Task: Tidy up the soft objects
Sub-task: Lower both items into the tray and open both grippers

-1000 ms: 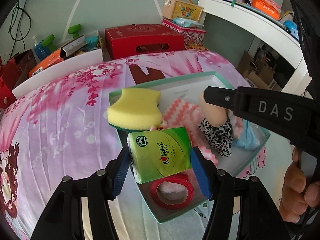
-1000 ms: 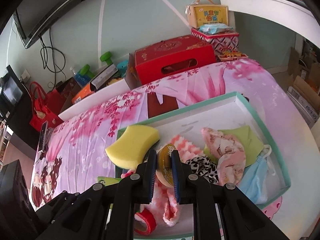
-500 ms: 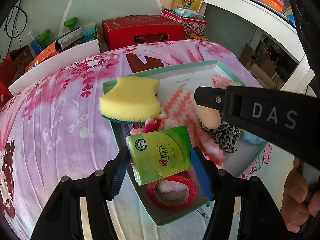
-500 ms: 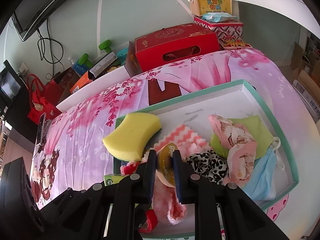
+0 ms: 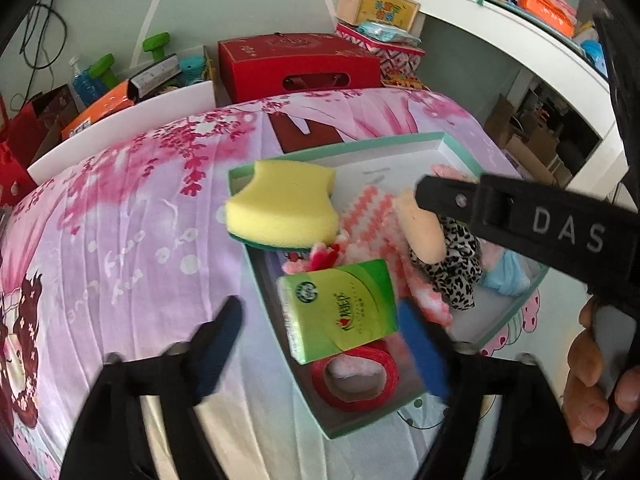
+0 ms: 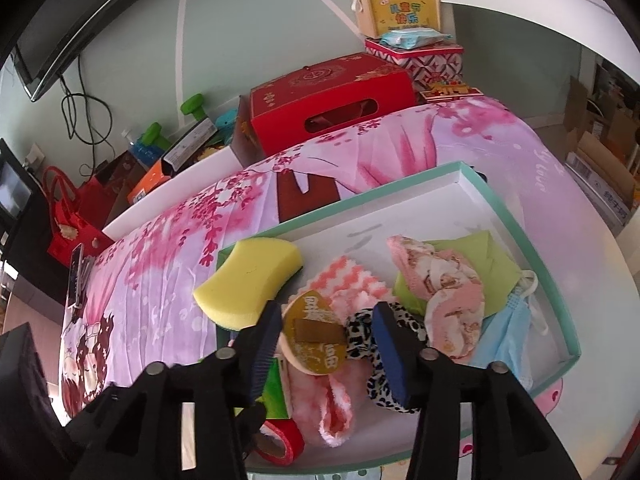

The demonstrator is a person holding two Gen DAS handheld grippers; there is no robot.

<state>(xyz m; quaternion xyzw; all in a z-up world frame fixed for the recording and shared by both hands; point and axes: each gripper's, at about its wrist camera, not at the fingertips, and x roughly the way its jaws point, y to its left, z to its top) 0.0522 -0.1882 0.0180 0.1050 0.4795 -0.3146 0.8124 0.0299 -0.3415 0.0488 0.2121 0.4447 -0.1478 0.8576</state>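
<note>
Left gripper [image 5: 320, 320]: jaws spread and just been opening, the green tissue pack [image 5: 340, 310] between them, left pad well clear, right pad close beside the pack, contact not discernible. Pack: round logo and red Chinese lettering, unreadable; long axis from 10 to 4 o'clock; lies over the red tape roll [image 5: 354, 376] at the near-left corner of the teal-rimmed tray [image 6: 516, 220]. Yellow sponge [image 5: 282, 206]: at 11 o'clock from the pack, on the tray's left rim, long axis about level. Right gripper [image 6: 324, 336]: jaws parted and just been opening, around a round beige puff [image 6: 314, 334] with a gold face of Chinese characters and a brown band; pads stand off it on both sides. Gripper body, seen from the left wrist: lettered "DAS", crossing in from 3 o'clock, a hand [image 5: 592, 380] on its grip. Tray contents rightward: pink-and-white zigzag cloth [image 6: 352, 280], leopard-print scrunchie [image 6: 362, 330], pink floral fabric [image 6: 444, 296], green cloth [image 6: 484, 256], blue face mask [image 6: 508, 336]. Beyond, at 12 o'clock: red gift box [image 6: 332, 96]; tan case with Chinese lettering [image 6: 400, 8].
</note>
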